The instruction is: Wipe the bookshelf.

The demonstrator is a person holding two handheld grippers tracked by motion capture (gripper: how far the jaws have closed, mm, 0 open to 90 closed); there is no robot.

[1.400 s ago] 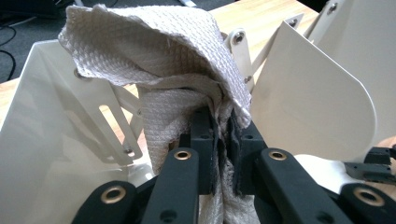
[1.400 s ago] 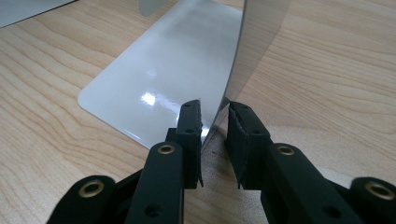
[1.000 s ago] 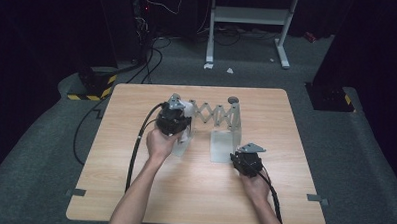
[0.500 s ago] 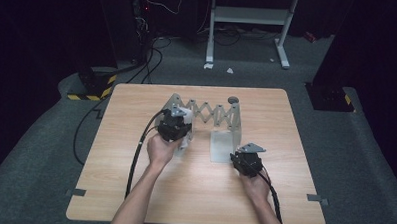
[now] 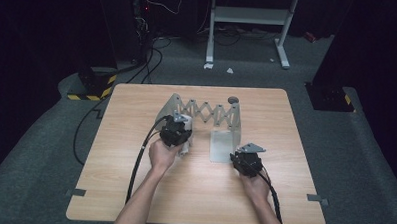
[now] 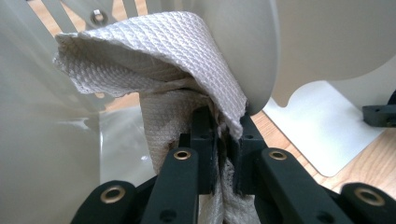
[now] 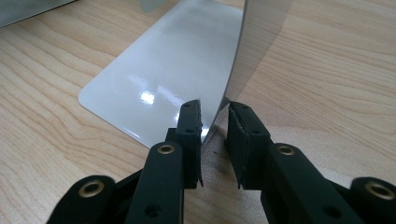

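- High view, left of centre: left gripper sits at the left end plate of a grey expanding rack. A bit of white cloth shows just below it. Judged: the cloth is being wiped against the plate.
- High view, centre: rack is stretched out, its scissor lattice spanning between two upright plates in the upper middle of the wooden table. A flat base plate lies toward the lower right of the rack.
- High view, right of centre: right gripper is at the lower right corner of the base plate. Judged: placed there to keep the rack from sliding while the other side is worked.
- Left gripper view, left to right: pale curved plate surface at left; white waffle-weave cloth folded over in the upper centre; jaws are pinched narrow on the cloth's lower tail, pad pressed into the fabric. Folded part bulges past the tips, presumably so the fabric, not the jaws, meets the metal.
- Right gripper view, left to right: glossy base plate lies flat at centre left; a thin upright plate edge rises between the jaws. Jaws are narrow, straddling that edge; left pad looks in contact, a sliver of gap shows at the right pad, so a firm clamp cannot be confirmed.
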